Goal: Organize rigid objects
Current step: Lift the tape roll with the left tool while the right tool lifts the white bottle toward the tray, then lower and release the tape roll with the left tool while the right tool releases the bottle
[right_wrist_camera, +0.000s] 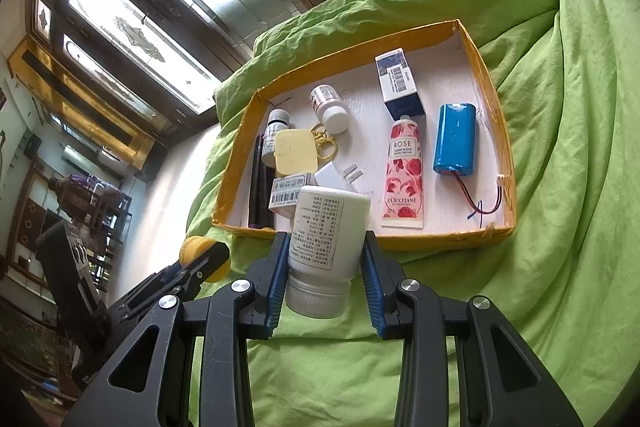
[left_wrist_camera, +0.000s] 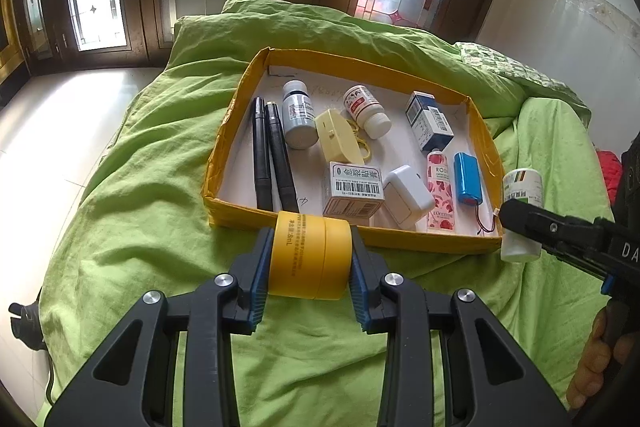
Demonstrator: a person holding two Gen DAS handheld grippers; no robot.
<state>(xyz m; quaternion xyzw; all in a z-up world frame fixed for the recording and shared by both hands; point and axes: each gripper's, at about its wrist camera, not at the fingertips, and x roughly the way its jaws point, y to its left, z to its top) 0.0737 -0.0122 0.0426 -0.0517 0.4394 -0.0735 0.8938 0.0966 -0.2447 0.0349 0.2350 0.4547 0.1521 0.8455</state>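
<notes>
Fingers around yellow jar, seemingly clamped.

Three bottles, three boxes, two pens.

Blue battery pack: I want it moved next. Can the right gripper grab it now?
Probably not yet: the right gripper is shut on a white bottle. The battery pack lies uncovered in the tray.

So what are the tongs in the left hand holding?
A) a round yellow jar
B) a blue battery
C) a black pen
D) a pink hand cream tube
A: the left tongs are shut on the round yellow jar, held just short of the yellow box; the battery, the hand cream tube and the pens all lie in the box.
</notes>
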